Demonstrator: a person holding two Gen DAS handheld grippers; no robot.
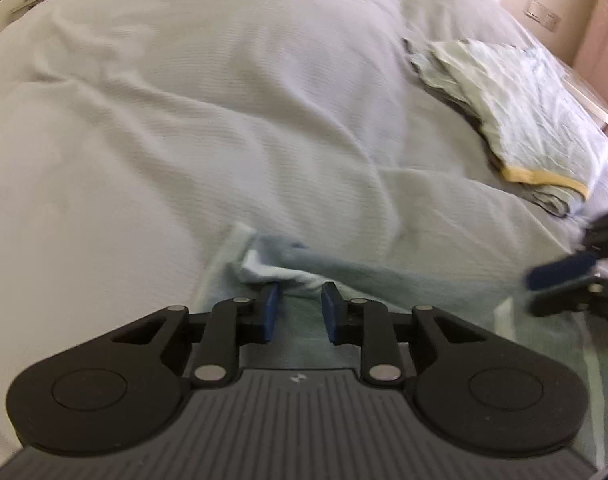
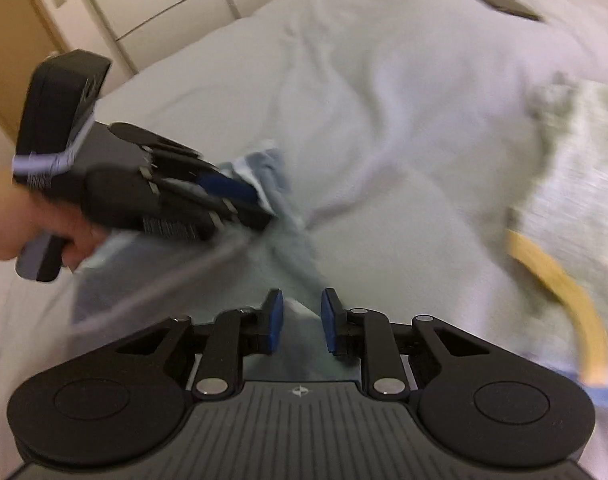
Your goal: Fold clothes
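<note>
Both grippers are working a pale blue garment [image 1: 344,272] bunched up at about 6 o'clock in each wrist view, lying on a grey-white bedspread [image 1: 184,120].

The left gripper [image 1: 300,308] has its blue pads apart with a gap you can see straight through. The rumpled white-and-blue edge of the cloth sits right at the tips, maybe just between them, but nothing is pinched. Same story with the right gripper [image 2: 302,316]: pads apart, and a strip of the blue fabric runs up through the gap without being squeezed.

In the right wrist view the left gripper shows at 9 o'clock, a hand [image 2: 32,216] around its handle, tips buried in the bunched fabric.

Off at 2 o'clock in the left view there's a folded pale green garment with a yellow trim [image 1: 536,120] sitting on top of another folded piece.

What could go sideways, I'd guess: the blue thing is twisted into a rope between the two tools, so closing now might grab several layers at once and bake a wrinkle into the fold. Also, everything's motion-blurred, and a fast swing to the right could clip that finished stack and mess it up.
</note>
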